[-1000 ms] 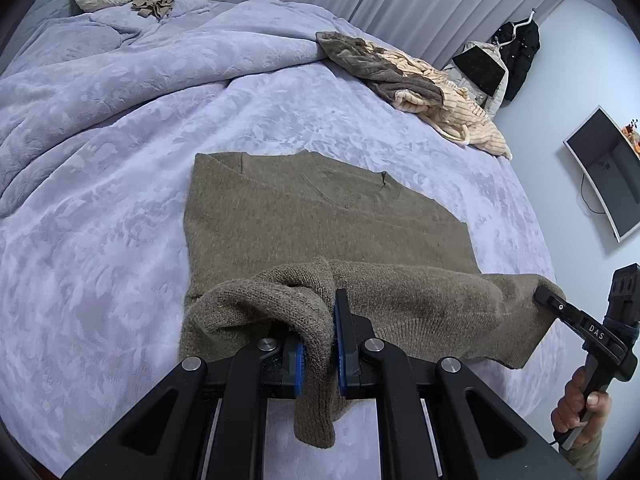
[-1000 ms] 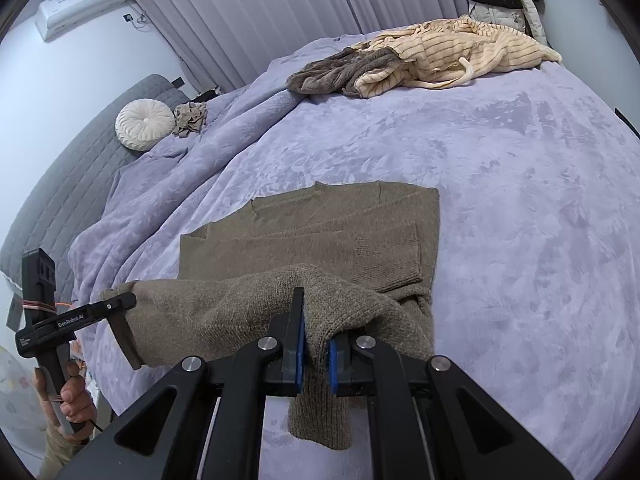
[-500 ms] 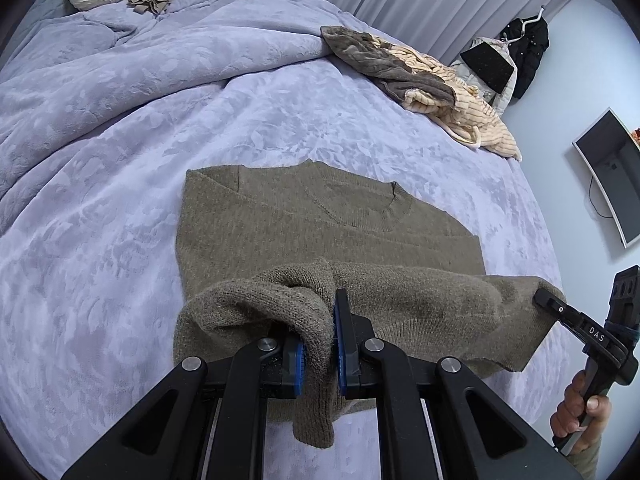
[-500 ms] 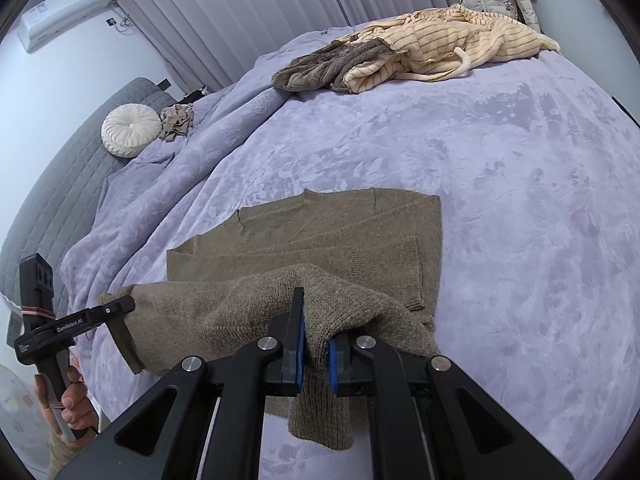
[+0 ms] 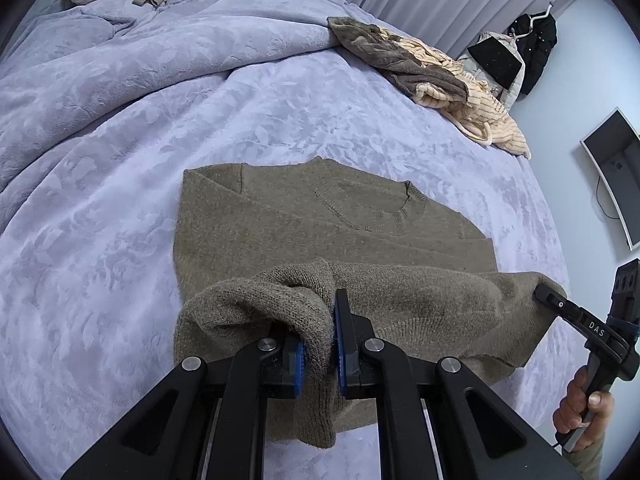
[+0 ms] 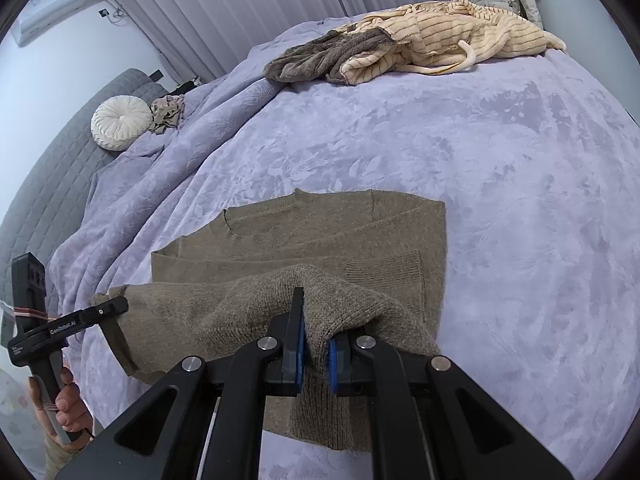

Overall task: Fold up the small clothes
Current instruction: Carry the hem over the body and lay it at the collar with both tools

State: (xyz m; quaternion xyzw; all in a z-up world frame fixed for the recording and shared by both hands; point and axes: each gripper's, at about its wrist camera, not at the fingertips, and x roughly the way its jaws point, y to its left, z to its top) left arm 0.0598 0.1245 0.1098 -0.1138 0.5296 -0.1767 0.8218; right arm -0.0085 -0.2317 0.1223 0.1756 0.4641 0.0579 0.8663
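1. Nearest, the left gripper (image 5: pixel 320 344) is clamped tight on a bunched fold of the olive-brown sweater (image 5: pixel 320 232), knit squeezed between its blue pads and a flap hanging below them.
2. Likewise, the right gripper (image 6: pixel 316 348) is closed on the sweater's lower edge, with cloth drooping under its pads.
3. Between the two grippers the sweater's hem is lifted and stretched in a band above the part that lies flat.
4. Seen from the left wrist, the right gripper's black finger grips the hem's far-right corner, and a hand (image 5: pixel 584 408) holds its handle at the frame edge.
5. Seen from the right wrist, the left gripper's finger pinches the hem's left corner, with the other hand (image 6: pixel 68 408) wrapped round its handle.
6. Beyond the raised hem, the rest of the sweater lies flat on the lilac bedspread (image 5: pixel 100 208), neckline away from the grippers and sleeves folded across the body.
7. Farther past the sweater's collar, a heap of brown and cream striped clothes (image 6: pixel 420 44) sits on the bedspread near its far edge.
8. Well off to the sweater's far left, a round white cushion (image 6: pixel 120 122) lies by the grey headboard (image 6: pixel 52 172), a small crumpled beige cloth (image 6: pixel 168 114) just beside it.
9. Behind everything hang pale curtains (image 6: pixel 240 12).
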